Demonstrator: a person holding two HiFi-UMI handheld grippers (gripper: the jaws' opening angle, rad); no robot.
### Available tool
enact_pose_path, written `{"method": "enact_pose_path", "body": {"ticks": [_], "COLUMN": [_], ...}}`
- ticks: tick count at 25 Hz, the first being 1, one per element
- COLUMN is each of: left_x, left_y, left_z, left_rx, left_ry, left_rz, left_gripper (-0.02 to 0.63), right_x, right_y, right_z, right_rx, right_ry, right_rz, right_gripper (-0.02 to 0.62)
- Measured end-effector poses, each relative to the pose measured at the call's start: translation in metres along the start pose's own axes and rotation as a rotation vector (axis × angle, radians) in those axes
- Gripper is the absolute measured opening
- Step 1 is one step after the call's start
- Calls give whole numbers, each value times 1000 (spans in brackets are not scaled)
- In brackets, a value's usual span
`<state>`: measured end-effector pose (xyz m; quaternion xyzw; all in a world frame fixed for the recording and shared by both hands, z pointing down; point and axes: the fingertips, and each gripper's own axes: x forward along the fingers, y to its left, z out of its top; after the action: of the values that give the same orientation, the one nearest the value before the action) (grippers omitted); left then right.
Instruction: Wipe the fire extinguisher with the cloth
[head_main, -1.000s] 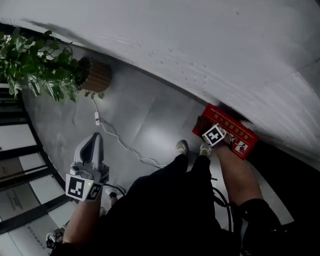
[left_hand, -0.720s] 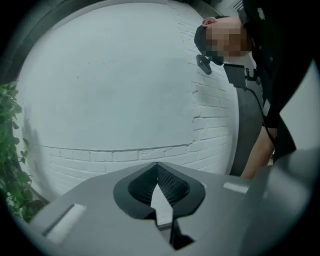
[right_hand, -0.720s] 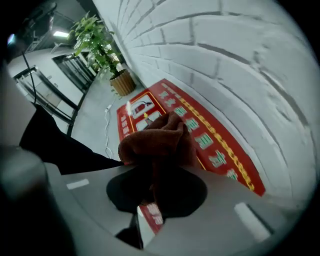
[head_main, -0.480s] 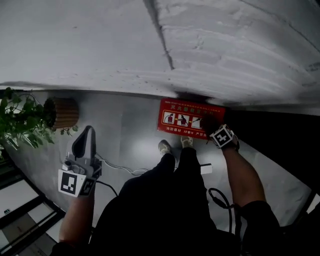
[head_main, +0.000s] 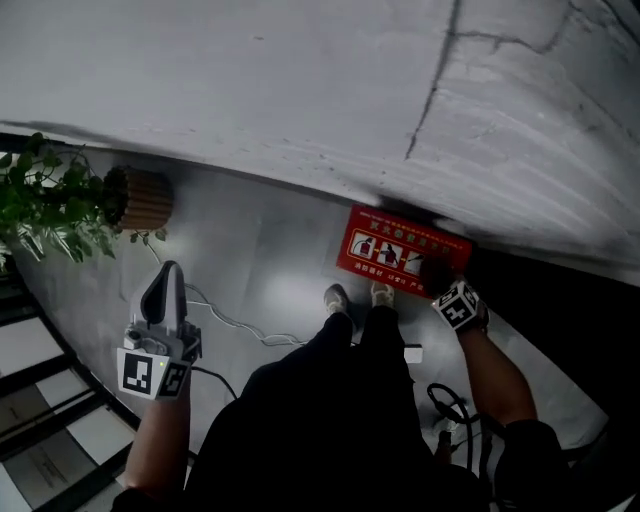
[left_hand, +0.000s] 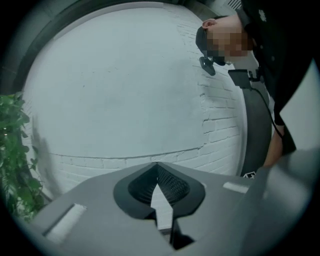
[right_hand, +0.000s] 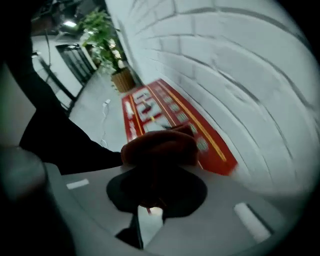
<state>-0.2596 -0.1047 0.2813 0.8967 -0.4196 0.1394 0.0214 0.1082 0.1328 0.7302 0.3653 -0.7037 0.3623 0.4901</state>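
Right tongs (right_hand: 158, 172) clamp cloth (right_hand: 160, 147) at red box (head_main: 385, 245) (against wall (head_main: 300, 100)).

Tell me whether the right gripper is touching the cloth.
Touching. In the right gripper view, the right gripper is clamped on the bunched brown cloth, which fills the space between its jaws.

Dim, fisheye-warped, blurred right view

Rough painted brick wall (head_main: 250, 80), glossy floor (head_main: 280, 240), soft cloth (right_hand: 160, 147)
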Motion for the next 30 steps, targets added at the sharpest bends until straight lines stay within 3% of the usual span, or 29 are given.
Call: {"method": "enact_pose_path", "body": {"ticks": [5, 7, 9, 11, 17, 20, 24, 30], "left_x": [-65, -93, -114, -122, -106, -77, -24, 37], "left_y": [40, 51, 59, 59, 52, 41, 13, -44], "left_z": [-18, -20, -21, -18, -16, -12, -5, 2], "left_rx": [22, 39, 33, 0, -26, -32, -64, -39], "left_ry": [75, 101, 116, 103, 72, 44, -7, -19], "left_rz": [163, 223, 269, 291, 248, 178, 47, -132], "left_gripper": [0, 0, 0, 0, 0, 0, 0, 0], "right_x": [55, 84, 109, 120, 100, 80, 52, 16], "right_y": [99, 129, 145, 148, 130, 110, 72, 28], "right_z": [174, 210, 217, 213, 168, 119, 53, -40], "right_rx": [-346, -451, -491, -454, -390, -326, -158, 31], "right_ry": [-136, -86, 26, 78, 43, 59, 85, 105], "right_rz": [184, 231, 260, 273, 253, 220, 154, 66], "right_gripper": [64, 64, 66, 66, 63, 63, 61, 61]}}
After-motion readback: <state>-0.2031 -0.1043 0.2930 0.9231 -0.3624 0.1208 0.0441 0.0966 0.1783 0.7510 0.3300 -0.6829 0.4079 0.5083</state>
